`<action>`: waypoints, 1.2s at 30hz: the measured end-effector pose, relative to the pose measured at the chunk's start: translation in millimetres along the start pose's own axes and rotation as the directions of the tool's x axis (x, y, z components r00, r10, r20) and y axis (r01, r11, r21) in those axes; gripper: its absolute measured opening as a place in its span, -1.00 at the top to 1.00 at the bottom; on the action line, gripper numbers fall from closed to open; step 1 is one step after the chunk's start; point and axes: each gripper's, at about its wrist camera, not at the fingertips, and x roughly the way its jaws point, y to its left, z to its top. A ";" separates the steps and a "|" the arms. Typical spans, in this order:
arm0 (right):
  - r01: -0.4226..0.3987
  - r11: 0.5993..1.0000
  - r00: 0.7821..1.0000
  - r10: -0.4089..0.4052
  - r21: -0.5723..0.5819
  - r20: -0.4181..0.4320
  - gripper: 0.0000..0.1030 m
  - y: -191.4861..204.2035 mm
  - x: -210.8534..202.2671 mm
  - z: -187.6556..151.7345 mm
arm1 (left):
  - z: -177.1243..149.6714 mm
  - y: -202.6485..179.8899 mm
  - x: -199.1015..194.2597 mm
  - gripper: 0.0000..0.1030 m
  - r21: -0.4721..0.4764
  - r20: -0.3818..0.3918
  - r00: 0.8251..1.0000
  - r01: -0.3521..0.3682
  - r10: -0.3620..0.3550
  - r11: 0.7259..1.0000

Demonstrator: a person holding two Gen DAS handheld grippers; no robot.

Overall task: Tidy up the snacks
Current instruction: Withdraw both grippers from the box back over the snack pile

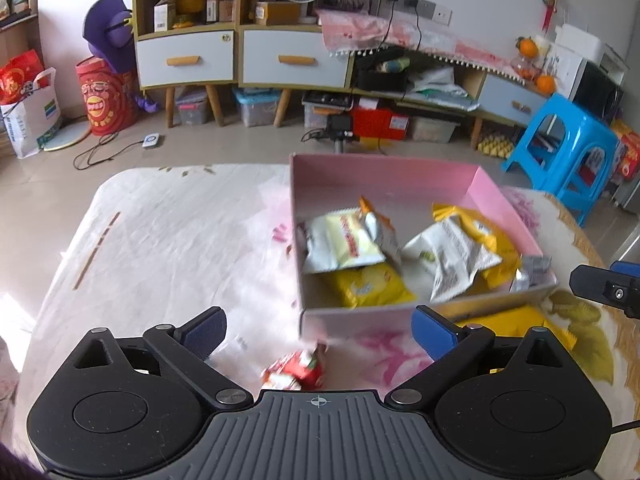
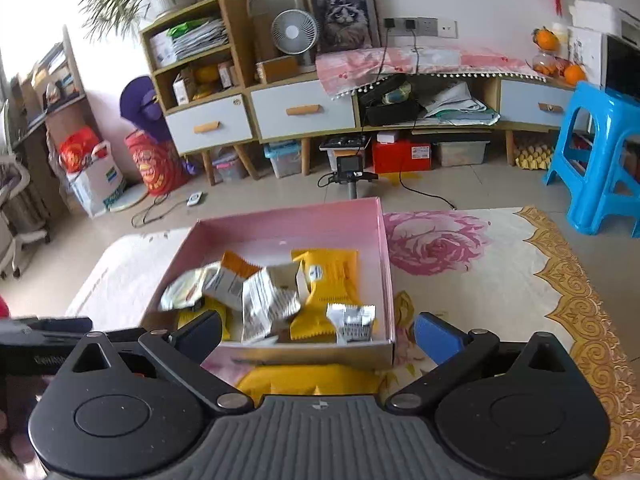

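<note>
An open pink box (image 1: 384,168) (image 2: 288,220) stands on the floral tablecloth and holds several snack packets: white ones (image 1: 340,244) (image 2: 268,300), yellow ones (image 1: 372,286) (image 2: 328,280) and a small silver one (image 1: 532,272) (image 2: 352,322). My left gripper (image 1: 320,334) is open in front of the box's near wall, nothing gripped. A red packet (image 1: 296,370) lies loose on the cloth between its fingers. My right gripper (image 2: 320,336) is open too, at the box's near wall. A yellow packet (image 2: 308,378) (image 1: 516,324) lies on the cloth under it, outside the box.
The right gripper's finger (image 1: 604,286) shows at the left view's right edge. A camera on a stand (image 2: 350,168) rises behind the table's far edge. A blue stool (image 2: 600,152) stands at the right, and low cabinets (image 1: 188,58) line the back wall.
</note>
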 end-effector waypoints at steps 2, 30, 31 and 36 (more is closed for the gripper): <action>0.003 1.000 1.000 -0.003 -0.027 -0.004 -0.85 1.9 -2.7 -5.2 | -4.7 2.8 -5.1 -0.94 0.008 -0.008 1.000 -0.006 0.006 1.000; -0.083 0.945 0.990 0.041 -0.315 -0.137 -0.85 53.0 -11.4 -60.9 | -71.2 55.6 -32.7 -0.95 0.134 -0.132 0.985 -0.093 0.111 0.987; -0.088 0.944 0.989 0.046 -0.318 -0.140 -0.85 56.0 -10.9 -61.5 | -72.3 56.9 -32.7 -0.95 0.131 -0.138 0.984 -0.091 0.109 0.987; -0.108 0.929 0.987 0.056 -0.355 -0.154 -0.85 73.0 -3.6 -65.9 | -78.4 61.8 -32.1 -0.95 0.127 -0.185 0.979 -0.064 0.087 0.990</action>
